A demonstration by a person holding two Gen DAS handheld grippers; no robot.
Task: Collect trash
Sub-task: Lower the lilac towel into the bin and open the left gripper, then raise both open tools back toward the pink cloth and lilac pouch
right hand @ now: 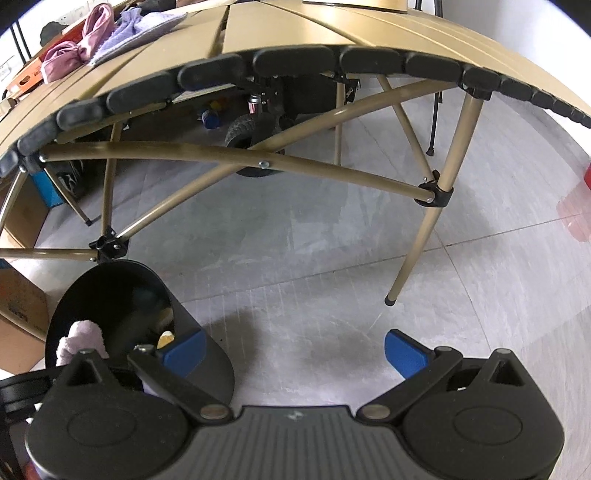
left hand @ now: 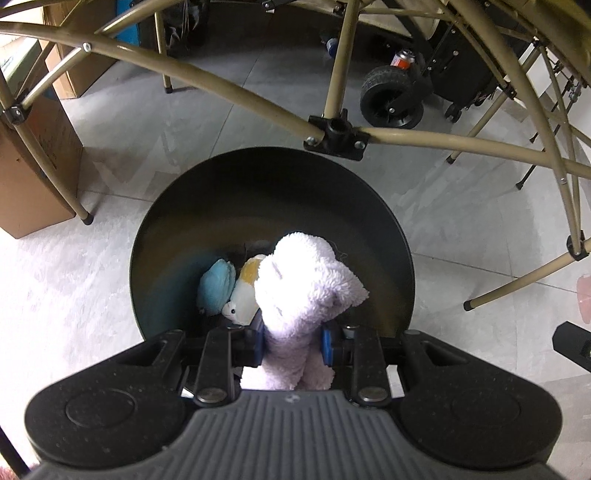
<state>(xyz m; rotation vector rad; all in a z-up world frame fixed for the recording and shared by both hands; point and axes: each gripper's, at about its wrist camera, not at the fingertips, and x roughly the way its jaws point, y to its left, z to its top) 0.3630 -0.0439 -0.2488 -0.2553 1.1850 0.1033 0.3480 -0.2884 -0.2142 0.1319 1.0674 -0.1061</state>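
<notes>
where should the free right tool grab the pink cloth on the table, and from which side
Grip the pink cloth at its knotted waist, the narrowest part of the bundle, where it bunches above the tabletop. Come from above, fingers straddling the knot. It lies flat, with a purple cloth close beside it, so a sideways approach would snag that. The right tool stands open and empty.

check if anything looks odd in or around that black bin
The trash here is soft goods: the left gripper is shut on a fluffy lavender cloth above the black bin, where a blue plush and a white-and-yellow one already lie. Nothing is spilled.
</notes>
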